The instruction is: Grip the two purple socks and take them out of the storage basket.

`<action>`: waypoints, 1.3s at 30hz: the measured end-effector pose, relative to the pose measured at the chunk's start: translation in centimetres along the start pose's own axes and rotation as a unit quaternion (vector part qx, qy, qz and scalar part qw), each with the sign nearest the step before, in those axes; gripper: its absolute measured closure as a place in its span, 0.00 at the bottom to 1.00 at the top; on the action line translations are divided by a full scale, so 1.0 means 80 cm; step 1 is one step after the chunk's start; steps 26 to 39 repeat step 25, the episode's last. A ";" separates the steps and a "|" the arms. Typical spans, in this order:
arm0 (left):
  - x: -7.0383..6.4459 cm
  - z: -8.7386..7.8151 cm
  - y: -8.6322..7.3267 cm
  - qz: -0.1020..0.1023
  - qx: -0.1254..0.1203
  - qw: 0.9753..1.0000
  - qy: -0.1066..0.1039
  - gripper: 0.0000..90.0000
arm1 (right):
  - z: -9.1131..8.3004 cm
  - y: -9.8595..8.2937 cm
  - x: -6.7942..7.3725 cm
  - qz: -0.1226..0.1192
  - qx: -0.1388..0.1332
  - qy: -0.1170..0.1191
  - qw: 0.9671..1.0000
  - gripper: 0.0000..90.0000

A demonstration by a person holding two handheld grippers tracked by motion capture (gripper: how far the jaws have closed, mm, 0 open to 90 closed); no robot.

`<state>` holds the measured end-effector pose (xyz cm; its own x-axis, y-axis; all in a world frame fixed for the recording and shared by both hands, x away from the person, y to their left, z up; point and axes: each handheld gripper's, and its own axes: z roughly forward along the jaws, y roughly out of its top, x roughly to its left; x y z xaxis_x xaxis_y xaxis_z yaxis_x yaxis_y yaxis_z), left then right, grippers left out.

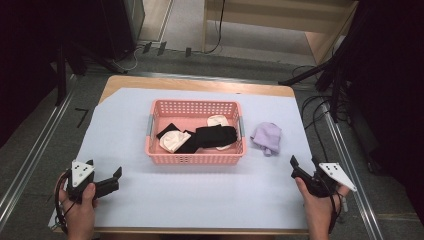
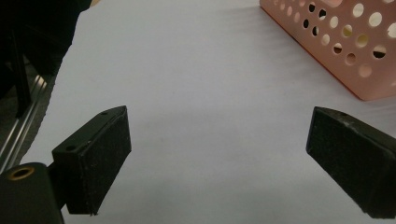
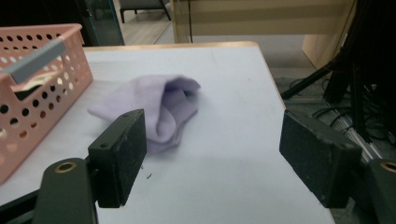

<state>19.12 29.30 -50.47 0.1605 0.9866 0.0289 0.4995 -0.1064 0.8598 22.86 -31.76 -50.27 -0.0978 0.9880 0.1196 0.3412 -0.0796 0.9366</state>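
Already several socks [image 1: 200, 137] lie in the pink basket [image 1: 192, 159]; one lilac sock [image 3: 159, 109] remains on the bench [image 1: 200, 195], just ahead of the right hand-held gripper [image 3: 212, 156]. Both it and the left hand-held gripper [image 2: 219, 158] are wide open and empty.

One basket [image 1: 195, 159], one lilac sock [image 1: 267, 136], two claws.

Bare table [image 1: 210, 187] before basket [image 1: 195, 159]

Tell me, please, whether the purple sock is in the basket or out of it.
Out: the purple sock lies bunched on the table cover, right of the pink basket.
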 end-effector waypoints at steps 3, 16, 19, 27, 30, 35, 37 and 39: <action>0.000 0.000 0.000 0.001 -0.001 1.000 0.001 0.08 | -0.008 -0.011 -0.007 0.005 0.008 -0.006 1.000 0.26; 0.000 -0.001 0.000 0.003 -0.002 1.000 0.002 0.08 | -0.042 -0.040 -0.037 0.013 0.006 -0.027 1.000 0.26; -0.001 0.000 0.000 0.002 -0.004 1.000 0.002 0.08 | -0.045 -0.043 -0.039 0.020 0.005 -0.028 0.999 0.26; 0.000 -0.001 0.000 0.002 -0.003 1.000 0.002 0.08 | -0.047 -0.043 -0.037 0.018 0.005 -0.029 0.999 0.26; 0.000 -0.001 0.000 0.002 -0.003 1.000 0.002 0.08 | -0.047 -0.043 -0.037 0.018 0.005 -0.029 0.999 0.26; 0.000 -0.001 0.000 0.002 -0.003 1.000 0.002 0.08 | -0.047 -0.043 -0.037 0.018 0.005 -0.029 0.999 0.26; 0.000 -0.001 0.000 0.002 -0.003 1.000 0.002 0.08 | -0.047 -0.043 -0.037 0.018 0.005 -0.029 0.999 0.26; 0.000 -0.001 0.000 0.002 -0.003 1.000 0.002 0.08 | -0.047 -0.043 -0.037 0.018 0.005 -0.029 0.999 0.26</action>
